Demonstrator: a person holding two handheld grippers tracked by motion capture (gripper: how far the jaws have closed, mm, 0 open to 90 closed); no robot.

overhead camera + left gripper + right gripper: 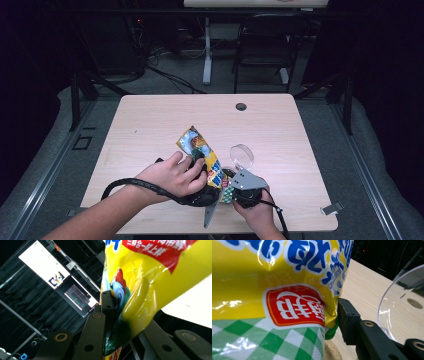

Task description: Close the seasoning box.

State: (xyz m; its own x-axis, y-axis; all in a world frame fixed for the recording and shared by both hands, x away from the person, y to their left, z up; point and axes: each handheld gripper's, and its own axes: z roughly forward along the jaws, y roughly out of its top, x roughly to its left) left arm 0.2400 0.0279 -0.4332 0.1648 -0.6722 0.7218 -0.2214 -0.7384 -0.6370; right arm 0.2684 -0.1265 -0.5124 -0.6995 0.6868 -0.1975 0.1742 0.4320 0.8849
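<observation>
Between both grippers: yellow snack bag (pixel 202 154), sealed as far as visible, contents hidden; left gripper (pixel 117 315) clenched on the bag's lower part, its jaws pinching the foil; right gripper (pixel 332 322) holds the bag's green-checked end, one jaw pressed on its edge, jaws just closed further; clear round bowl (pixel 241 155) just beyond the right gripper, nothing in it; both on the wooden table (pixel 150 120).
</observation>
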